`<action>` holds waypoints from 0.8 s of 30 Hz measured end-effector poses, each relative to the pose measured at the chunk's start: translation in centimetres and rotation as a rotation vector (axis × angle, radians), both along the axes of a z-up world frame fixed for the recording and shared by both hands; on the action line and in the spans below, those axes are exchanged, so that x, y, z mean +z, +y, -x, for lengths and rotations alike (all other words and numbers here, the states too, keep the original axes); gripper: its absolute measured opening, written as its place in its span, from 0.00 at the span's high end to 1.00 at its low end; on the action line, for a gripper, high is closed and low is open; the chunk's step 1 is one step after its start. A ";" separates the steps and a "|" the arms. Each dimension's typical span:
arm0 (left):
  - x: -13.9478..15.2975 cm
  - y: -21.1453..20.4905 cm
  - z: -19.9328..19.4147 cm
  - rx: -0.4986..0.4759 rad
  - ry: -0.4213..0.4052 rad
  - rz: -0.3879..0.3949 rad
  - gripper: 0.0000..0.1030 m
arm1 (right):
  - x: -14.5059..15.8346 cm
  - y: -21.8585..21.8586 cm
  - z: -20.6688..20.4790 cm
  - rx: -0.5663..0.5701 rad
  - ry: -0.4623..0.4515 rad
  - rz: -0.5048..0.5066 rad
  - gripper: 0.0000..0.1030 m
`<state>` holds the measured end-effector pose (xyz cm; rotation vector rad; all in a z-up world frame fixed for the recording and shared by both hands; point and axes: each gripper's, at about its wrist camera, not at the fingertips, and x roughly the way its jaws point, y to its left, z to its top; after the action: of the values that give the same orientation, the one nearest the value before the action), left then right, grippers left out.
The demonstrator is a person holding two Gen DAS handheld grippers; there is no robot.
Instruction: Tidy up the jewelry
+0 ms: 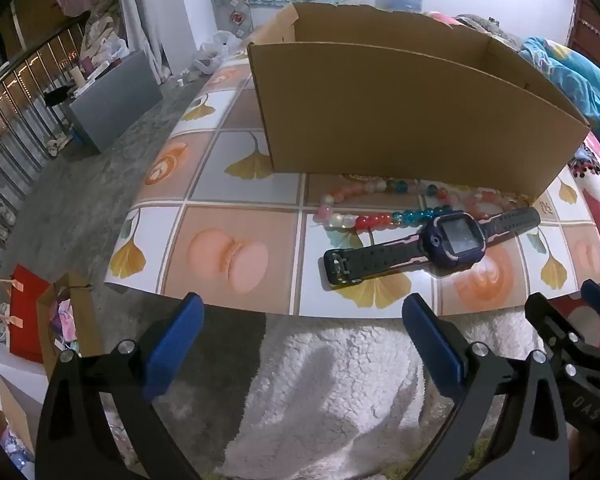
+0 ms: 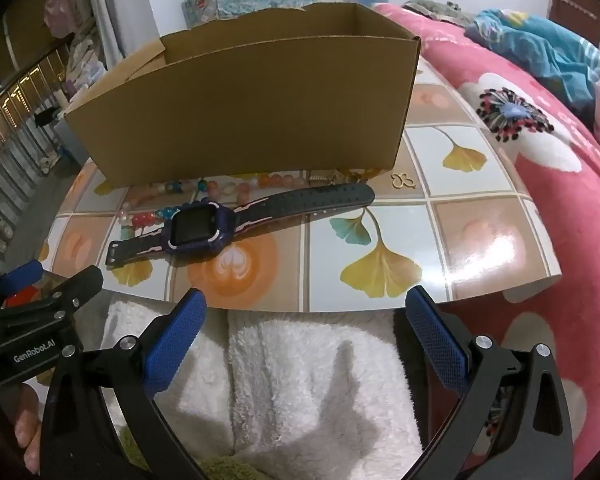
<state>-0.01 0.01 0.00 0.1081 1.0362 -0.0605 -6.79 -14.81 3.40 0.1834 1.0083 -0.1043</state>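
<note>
Each camera sits just behind its own two blue fingers and looks steeply down and forward past them. The left view hangs near the tabletop's front edge; so does the right view. Both share the watch, beads and cardboard box beyond the fingertips.

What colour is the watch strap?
The watch strap is black with pink edging; the right wrist view shows it best.

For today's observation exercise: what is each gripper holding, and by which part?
Nothing. The left gripper and right gripper are both open and empty.
</note>
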 end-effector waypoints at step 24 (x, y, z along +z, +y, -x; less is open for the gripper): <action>-0.2 0.4 0.3 0.010 0.017 -0.002 0.05 | -0.1 -0.1 -0.2 -0.009 0.006 -0.006 0.06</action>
<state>-0.30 0.46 -0.16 0.1047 1.0541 -0.0515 -6.58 -14.94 3.30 0.1934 1.0138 -0.1095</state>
